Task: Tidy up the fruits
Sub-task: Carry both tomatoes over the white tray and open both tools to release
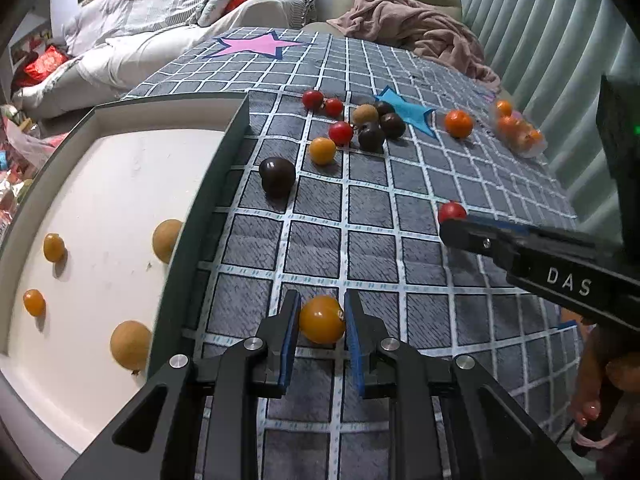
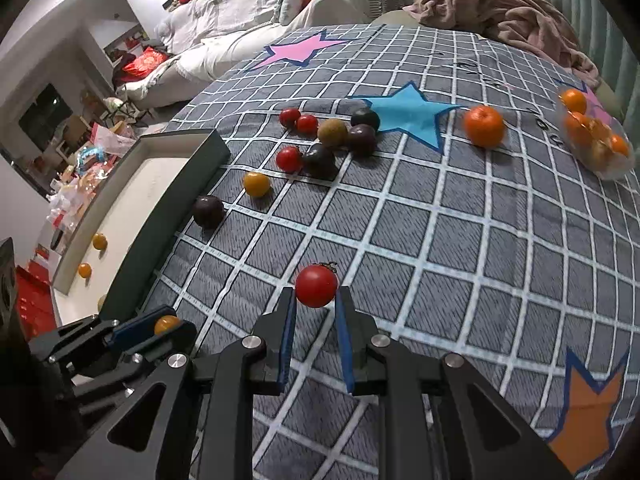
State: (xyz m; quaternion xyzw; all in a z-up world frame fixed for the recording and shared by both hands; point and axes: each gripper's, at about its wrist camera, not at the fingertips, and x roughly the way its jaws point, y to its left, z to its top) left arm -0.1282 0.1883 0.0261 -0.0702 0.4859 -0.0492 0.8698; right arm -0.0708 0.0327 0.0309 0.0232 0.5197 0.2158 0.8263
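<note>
Left wrist: left hand-held gripper [image 1: 322, 316] angled down, clamping yellow tomato [image 1: 322, 319]

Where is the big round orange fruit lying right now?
In the right wrist view, the big round orange fruit lies on the grey checked cloth, upper right, between the blue star patch and the clear bag of small oranges.

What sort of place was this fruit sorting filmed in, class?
Probably a home bedroom or living room: a grey checked blanket with stars serves as the work surface, white rumpled bedding lies behind it, and a pink crumpled cloth sits on a cushioned seat.
</note>
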